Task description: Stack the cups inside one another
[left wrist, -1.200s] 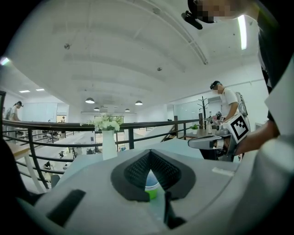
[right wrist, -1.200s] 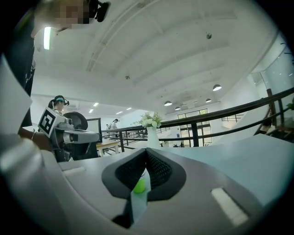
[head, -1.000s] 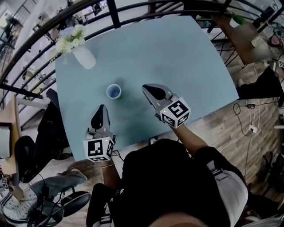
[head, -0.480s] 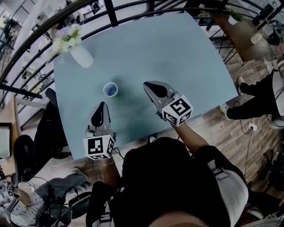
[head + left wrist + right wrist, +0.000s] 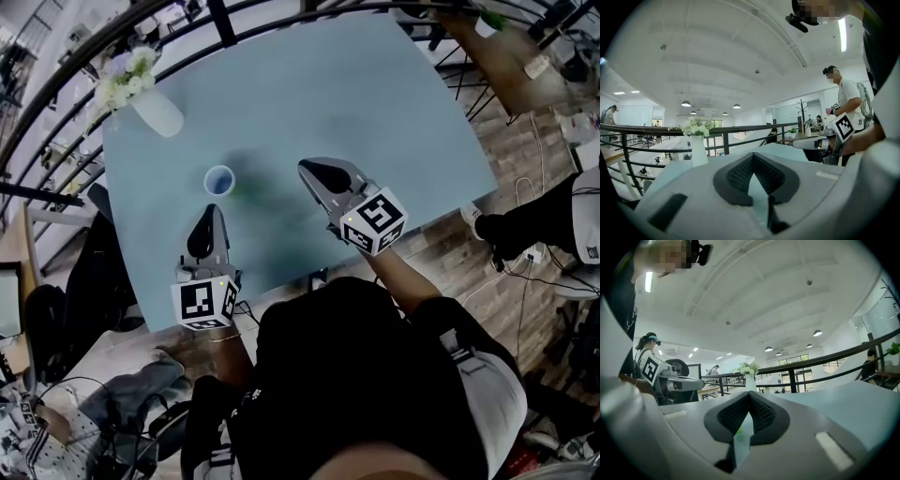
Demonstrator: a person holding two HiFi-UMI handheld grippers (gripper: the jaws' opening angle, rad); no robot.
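overhead, just one cup (image 5: 218, 180) in sight, upright on the table (image 5: 375, 103), blue inside, a little ahead of the left hand-held gripper (image 5: 209, 212) and off to the side of the right hand-held gripper (image 5: 307, 170); impossible to tell whether others sit nested within. two hand-held grippers in all, both with jaws closed together and holding nothing, neither touching the cup. one vase (image 5: 157, 111) of white flowers near the table's far corner. missing from both gripper views: the cup. gained there: jaw tips up close, pressed together; the vase standing before a railing (image 5: 656, 129); the other gripper off to one side.
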